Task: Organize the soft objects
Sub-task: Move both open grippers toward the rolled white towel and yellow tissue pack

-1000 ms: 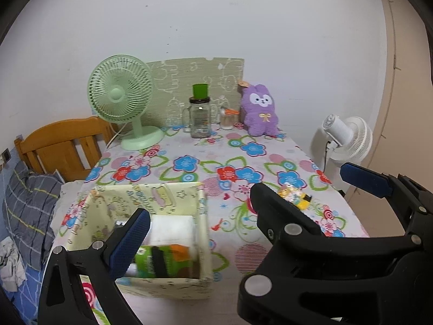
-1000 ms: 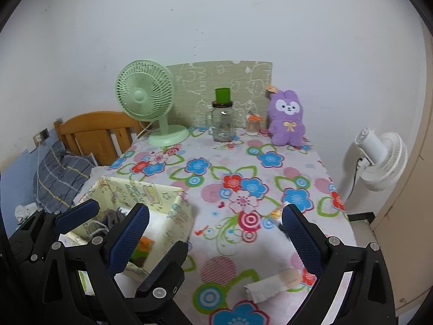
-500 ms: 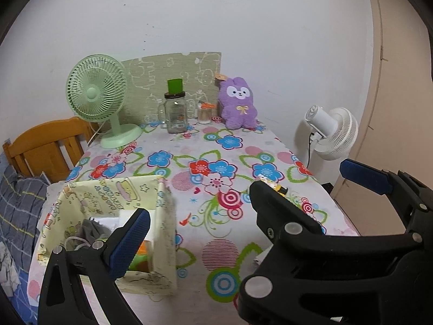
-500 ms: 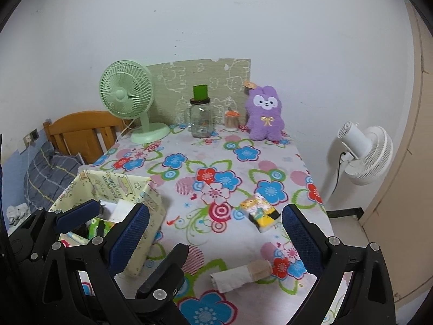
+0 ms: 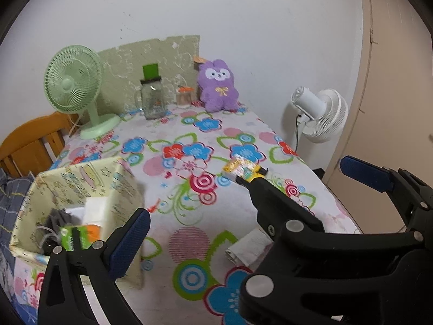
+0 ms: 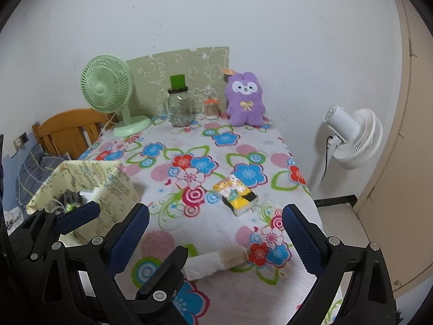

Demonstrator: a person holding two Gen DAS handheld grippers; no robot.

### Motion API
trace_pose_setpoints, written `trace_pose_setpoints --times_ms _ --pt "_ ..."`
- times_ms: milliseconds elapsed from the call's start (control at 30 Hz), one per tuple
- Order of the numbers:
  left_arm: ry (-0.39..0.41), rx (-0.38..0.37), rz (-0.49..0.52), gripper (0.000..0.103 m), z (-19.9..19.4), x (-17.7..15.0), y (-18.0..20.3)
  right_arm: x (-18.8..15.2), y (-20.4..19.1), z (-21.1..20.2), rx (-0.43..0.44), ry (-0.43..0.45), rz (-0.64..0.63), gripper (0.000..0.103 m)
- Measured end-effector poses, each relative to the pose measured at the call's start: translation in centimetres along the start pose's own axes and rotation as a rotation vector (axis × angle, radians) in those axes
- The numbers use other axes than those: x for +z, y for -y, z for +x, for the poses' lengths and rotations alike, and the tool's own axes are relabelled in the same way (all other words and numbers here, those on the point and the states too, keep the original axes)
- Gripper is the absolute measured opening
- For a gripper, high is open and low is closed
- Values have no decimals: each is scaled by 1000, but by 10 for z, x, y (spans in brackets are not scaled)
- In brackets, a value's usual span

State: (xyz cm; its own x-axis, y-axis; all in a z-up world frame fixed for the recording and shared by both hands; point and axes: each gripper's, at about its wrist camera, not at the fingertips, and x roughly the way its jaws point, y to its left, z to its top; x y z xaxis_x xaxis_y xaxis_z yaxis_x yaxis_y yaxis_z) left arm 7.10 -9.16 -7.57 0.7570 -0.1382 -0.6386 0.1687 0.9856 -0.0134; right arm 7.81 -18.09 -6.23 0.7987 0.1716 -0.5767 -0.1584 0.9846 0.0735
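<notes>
right wrist view shows the right gripper (image 6: 216, 237) spread wide and empty above the near edge of the tabletop (image 6: 189, 140), with the rolled towel (image 6: 216, 262) lying between its fingers' line and the tissue pack (image 6: 235, 193) further in, toward the right edge. the left gripper (image 5: 240, 204) is also wide open, holding nothing. the fabric box (image 5: 81, 189) sits at the left edge, already holding a few items. risks, as i judge them: the roll is close to the near edge and could be nudged off by a finger landing short; a pinch on the loose end might unroll it; the two grippers, crossing near each other, could collide.
</notes>
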Motion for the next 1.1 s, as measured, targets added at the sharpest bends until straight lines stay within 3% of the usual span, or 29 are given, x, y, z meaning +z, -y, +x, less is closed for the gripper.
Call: trace_pose_setpoints --times_ms 667,1100 --pt "-86 -51 59 102 52 -29 29 -47 41 38 -18 -88 83 100" --pt "-171 -47 93 89 85 -41 39 -62 60 66 -38 -159 122 100"
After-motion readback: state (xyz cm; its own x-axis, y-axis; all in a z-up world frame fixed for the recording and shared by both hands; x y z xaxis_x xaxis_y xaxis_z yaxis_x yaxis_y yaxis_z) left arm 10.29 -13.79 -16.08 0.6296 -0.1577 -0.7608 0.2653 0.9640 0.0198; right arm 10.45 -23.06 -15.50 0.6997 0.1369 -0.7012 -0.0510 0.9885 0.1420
